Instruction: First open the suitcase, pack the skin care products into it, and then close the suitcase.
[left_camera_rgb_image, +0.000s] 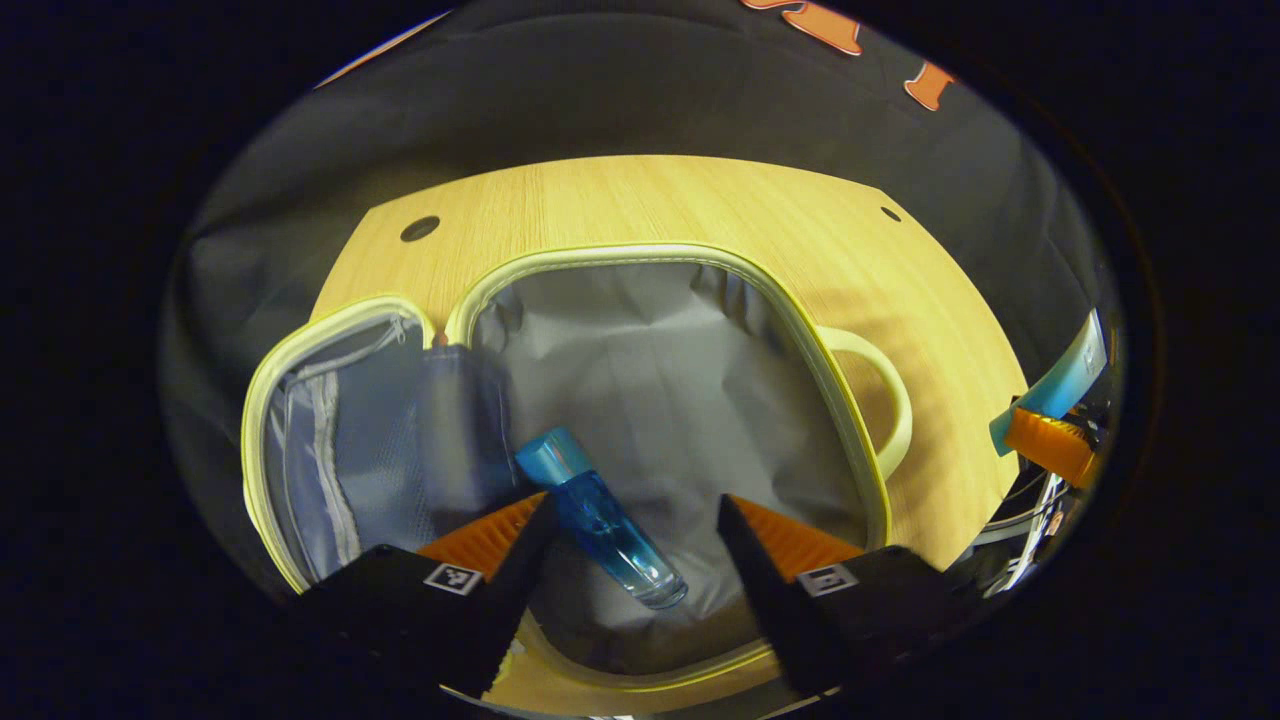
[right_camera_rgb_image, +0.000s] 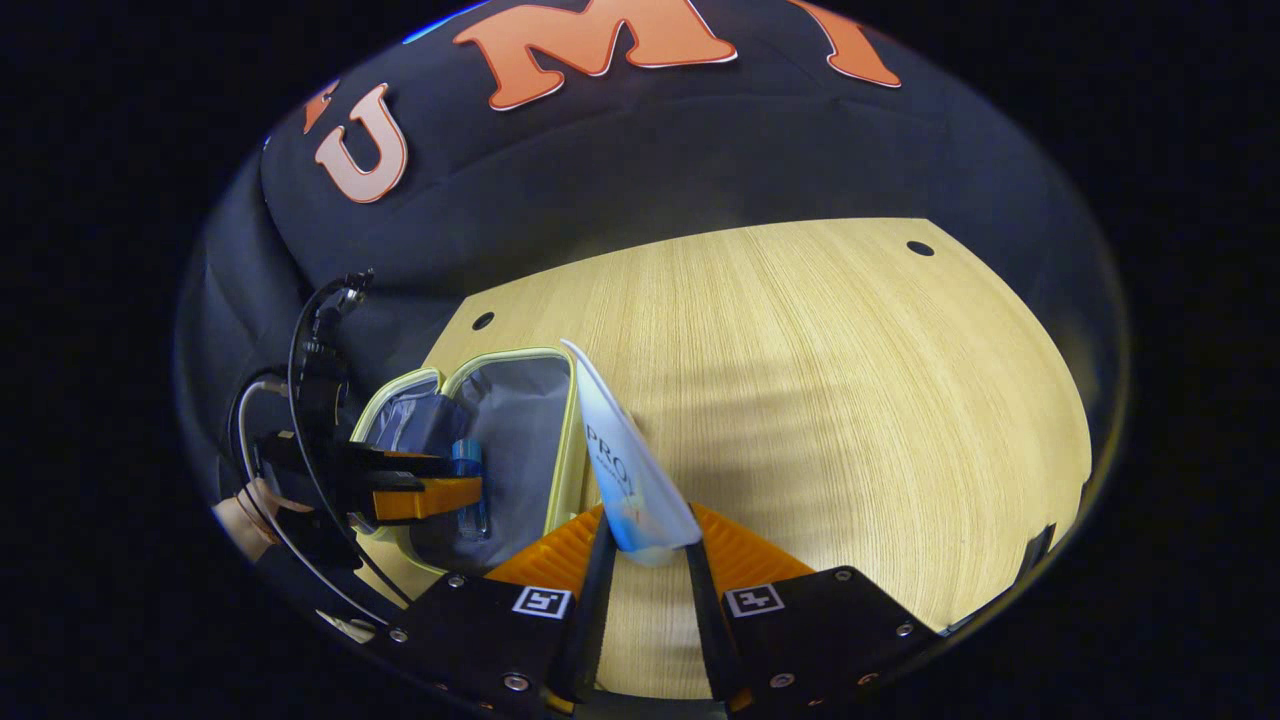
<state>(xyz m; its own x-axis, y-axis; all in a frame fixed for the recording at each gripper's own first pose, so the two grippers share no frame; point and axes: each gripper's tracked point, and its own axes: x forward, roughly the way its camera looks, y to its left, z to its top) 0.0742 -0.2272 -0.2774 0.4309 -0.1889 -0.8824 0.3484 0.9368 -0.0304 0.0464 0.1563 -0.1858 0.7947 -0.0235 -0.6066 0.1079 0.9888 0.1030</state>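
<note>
Two skin care items are on record, plus one suitcase. Item one: the blue bottle (left_camera_rgb_image: 600, 520) lies slantwise on the grey lining at the lower centre of the left gripper view, cap toward the upper left, base toward the lower right. Your left gripper (left_camera_rgb_image: 632, 545) stands spread wide around it, fingers apart and not touching it.

Item two: the white tube (right_camera_rgb_image: 630, 465) stands tilted at the lower centre of the right gripper view, crimped end up. Your right gripper (right_camera_rgb_image: 645, 555) is clamped on its lower end, both fingers pressing it.

Item three: the suitcase (left_camera_rgb_image: 800, 330), pale-rimmed, lies open on the wooden table (left_camera_rgb_image: 700, 200), lid (left_camera_rgb_image: 300, 420) flat at the left of the frame, handle (left_camera_rgb_image: 885, 390) at the right. In the right gripper view the tube sits just right of the suitcase rim (right_camera_rgb_image: 572, 440), with your left gripper over the case at lower left.
</note>
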